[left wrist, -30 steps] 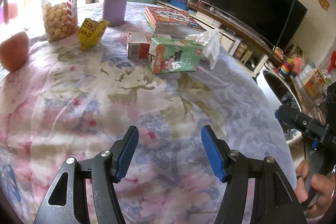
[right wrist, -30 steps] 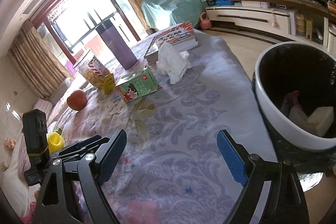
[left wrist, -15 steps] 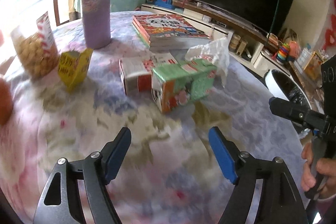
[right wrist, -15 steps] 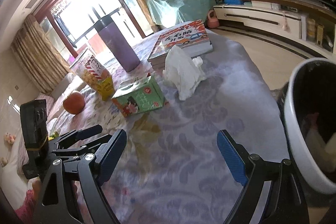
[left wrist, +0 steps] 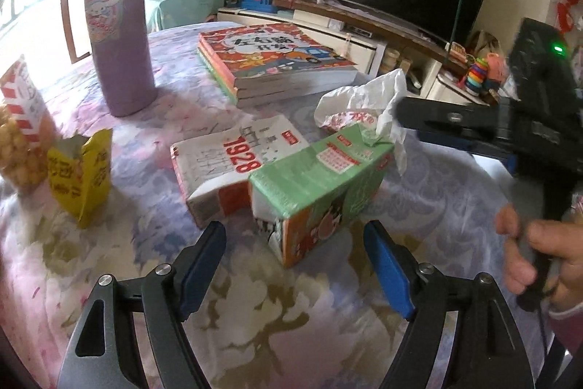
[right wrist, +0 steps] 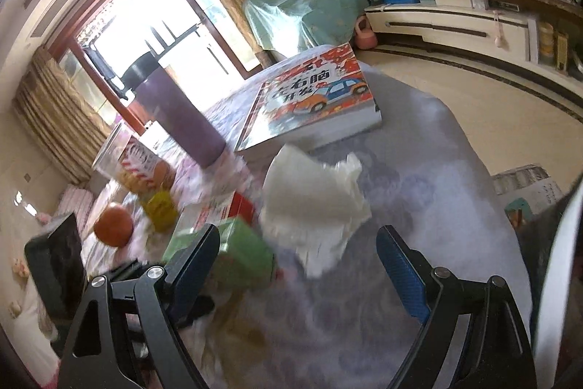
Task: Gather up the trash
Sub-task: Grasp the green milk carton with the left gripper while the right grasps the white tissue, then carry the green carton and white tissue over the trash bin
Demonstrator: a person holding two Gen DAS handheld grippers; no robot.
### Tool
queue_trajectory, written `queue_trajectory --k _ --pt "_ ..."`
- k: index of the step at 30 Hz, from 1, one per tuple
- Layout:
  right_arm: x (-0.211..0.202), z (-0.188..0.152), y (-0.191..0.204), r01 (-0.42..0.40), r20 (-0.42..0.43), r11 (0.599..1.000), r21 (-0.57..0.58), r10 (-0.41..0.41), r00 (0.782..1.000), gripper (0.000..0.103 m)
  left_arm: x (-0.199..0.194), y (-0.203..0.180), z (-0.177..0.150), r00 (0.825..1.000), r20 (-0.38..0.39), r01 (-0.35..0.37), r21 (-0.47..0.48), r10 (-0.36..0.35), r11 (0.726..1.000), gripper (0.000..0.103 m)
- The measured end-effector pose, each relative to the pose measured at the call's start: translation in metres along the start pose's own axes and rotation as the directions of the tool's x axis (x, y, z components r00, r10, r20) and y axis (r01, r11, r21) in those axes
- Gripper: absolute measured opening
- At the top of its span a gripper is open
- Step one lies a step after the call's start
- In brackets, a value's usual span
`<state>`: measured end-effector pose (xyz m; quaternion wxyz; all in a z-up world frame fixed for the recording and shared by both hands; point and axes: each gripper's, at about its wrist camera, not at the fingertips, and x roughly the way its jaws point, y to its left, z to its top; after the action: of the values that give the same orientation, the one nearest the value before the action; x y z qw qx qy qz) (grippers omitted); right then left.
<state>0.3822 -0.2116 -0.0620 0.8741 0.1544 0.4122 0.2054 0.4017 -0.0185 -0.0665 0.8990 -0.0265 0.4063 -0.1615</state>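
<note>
Surface (left wrist: 153, 279): covered in floral cloth, pink and lilac, carrying everything below.

Stack of books (left wrist: 277, 64) at the far side, red cover with a car uppermost; also seen in the right wrist view (right wrist: 313, 101).

Purple tumbler (left wrist: 118, 20) upright, far left, well apart from the books.

Snack jar (left wrist: 20, 133) with red-striped label at the left edge, just beside the open yellow box (left wrist: 82, 177). An orange-red fruit (right wrist: 113, 224) shows beyond the yellow box in the right wrist view, blurred.

Green carton (left wrist: 320, 185) lying on its side, mid-surface. White carton (left wrist: 233, 159) marked 1928 lies flat and touching it on the left.

Crumpled white wrapper (left wrist: 364, 104) behind the green carton, touching its far end; between the carton and the books. In the right wrist view the wrapper (right wrist: 313, 206) sits just ahead of the fingers.

Left gripper (left wrist: 293, 265): fingers apart, holding nothing, low over the surface just short of the green carton.

Right gripper (right wrist: 298, 265): fingers apart, holding nothing, the wrapper in line with the gap, the green carton (right wrist: 240, 254) by its left finger. View blurred; contact cannot be told.
</note>
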Motion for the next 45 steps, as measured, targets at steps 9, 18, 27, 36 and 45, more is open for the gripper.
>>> queue_trajectory --k 9,18,27,36,45 --pt "0.007 -0.005 -0.007 0.020 0.025 1.000 -0.018 -0.019 1.000 0.048 0.006 -0.007 0.002 0.997 0.030 0.066 0.038 -0.068 0.997 0.040" --pt "-0.051 -0.029 -0.014 0.005 0.078 0.999 0.043 -0.008 0.997 0.040 -0.007 -0.028 -0.016 0.999 0.039 0.018 0.029 -0.019 0.999 0.033" --pt "-0.111 -0.071 -0.012 -0.013 0.105 0.998 0.058 0.006 0.994 0.039 -0.052 -0.054 -0.062 0.997 0.079 0.013 -0.121 -0.004 0.993 0.032" --pt "-0.147 -0.105 -0.016 -0.003 0.131 0.997 0.072 -0.006 0.991 0.039 -0.086 -0.085 -0.087 0.994 0.107 0.018 -0.158 -0.001 0.987 0.032" --pt "-0.173 -0.122 -0.029 0.010 0.153 0.997 0.080 -0.022 0.988 0.039 -0.098 -0.117 -0.091 0.994 0.109 0.023 -0.107 -0.011 0.994 0.032"
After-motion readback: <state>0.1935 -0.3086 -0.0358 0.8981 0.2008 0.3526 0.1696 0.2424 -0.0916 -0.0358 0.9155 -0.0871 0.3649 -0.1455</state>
